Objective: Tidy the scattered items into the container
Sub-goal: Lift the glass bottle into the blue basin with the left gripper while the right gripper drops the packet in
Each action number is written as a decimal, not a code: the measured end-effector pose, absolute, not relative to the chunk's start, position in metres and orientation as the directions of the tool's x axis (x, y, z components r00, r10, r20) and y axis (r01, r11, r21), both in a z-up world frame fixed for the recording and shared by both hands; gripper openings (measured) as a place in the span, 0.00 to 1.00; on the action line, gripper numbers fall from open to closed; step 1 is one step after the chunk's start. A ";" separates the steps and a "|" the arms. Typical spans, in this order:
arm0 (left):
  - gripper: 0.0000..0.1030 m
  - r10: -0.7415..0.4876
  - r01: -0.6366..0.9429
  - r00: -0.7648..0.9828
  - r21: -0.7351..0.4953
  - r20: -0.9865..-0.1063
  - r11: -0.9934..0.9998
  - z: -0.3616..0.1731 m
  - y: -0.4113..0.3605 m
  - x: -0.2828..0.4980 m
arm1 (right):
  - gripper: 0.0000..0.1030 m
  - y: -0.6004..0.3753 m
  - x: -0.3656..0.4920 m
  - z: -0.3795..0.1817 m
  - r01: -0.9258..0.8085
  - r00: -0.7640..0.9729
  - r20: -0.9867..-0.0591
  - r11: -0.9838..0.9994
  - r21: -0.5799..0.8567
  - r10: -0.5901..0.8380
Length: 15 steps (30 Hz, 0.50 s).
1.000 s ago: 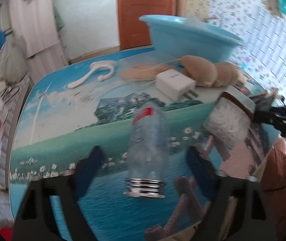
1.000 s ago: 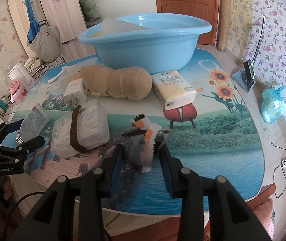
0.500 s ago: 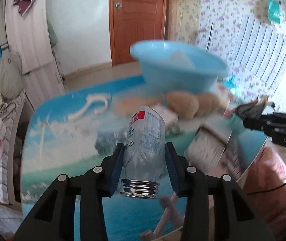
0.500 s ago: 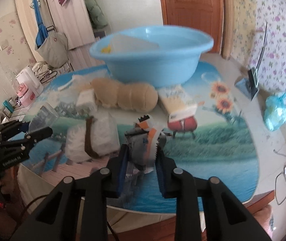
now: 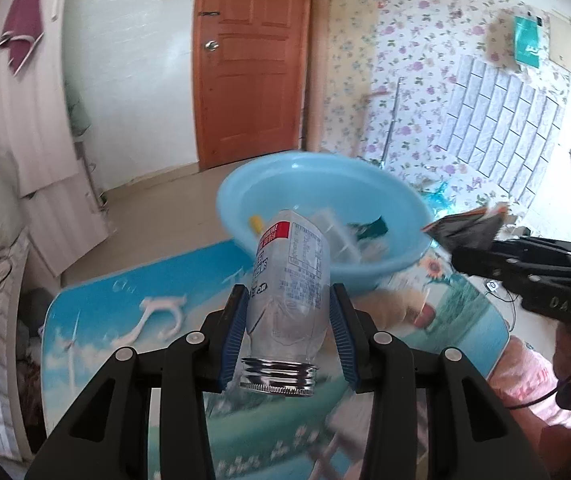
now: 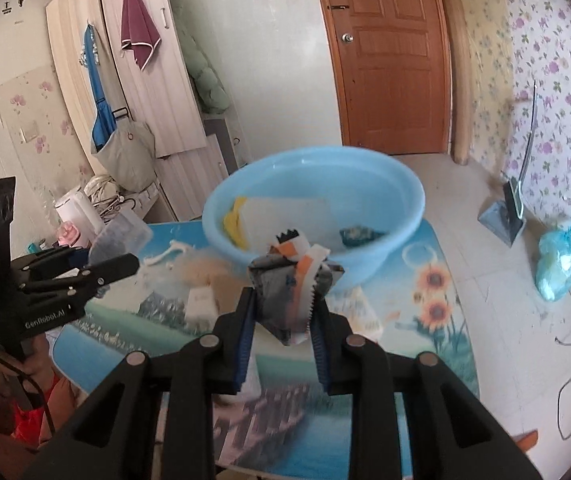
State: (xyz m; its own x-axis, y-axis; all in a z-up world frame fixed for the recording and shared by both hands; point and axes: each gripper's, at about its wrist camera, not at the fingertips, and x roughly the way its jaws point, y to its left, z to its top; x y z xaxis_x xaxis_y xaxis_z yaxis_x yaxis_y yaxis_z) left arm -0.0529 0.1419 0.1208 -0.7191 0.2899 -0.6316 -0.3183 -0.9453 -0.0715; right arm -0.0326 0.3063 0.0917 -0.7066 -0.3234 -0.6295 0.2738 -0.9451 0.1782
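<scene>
Between the blue pads of our left gripper (image 5: 287, 320) sits a clear plastic bottle (image 5: 290, 280), clamped at its lower body with the threaded neck toward us; its label has a red band and small print we cannot read. Our right gripper (image 6: 283, 316) is pinched on a crumpled snack wrapper (image 6: 291, 284) in grey, orange and white. Beyond both sets of fingertips stands the light blue basin (image 6: 381, 240), and the left tool's body reads "GenRobot.AI".

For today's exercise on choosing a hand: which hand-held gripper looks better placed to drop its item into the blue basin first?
Probably the right hand-held gripper: its crumpled wrapper overlaps the blue basin rim.
</scene>
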 end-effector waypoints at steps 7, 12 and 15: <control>0.39 0.322 -0.379 -0.712 -0.045 -0.624 -0.924 0.127 0.177 -0.090 | 0.25 0.309 -0.069 0.091 0.272 -0.700 -0.634 -0.944 0.187 -0.328; 0.39 0.331 -0.401 -0.692 -0.040 -0.641 -0.915 0.119 0.197 -0.113 | 0.25 0.316 -0.086 0.085 0.272 -0.695 -0.642 -0.945 0.183 -0.324; 0.40 0.335 -0.408 -0.681 -0.042 -0.651 -0.912 0.115 0.203 -0.122 | 0.25 0.320 -0.094 0.082 0.270 -0.693 -0.647 -0.947 0.175 -0.317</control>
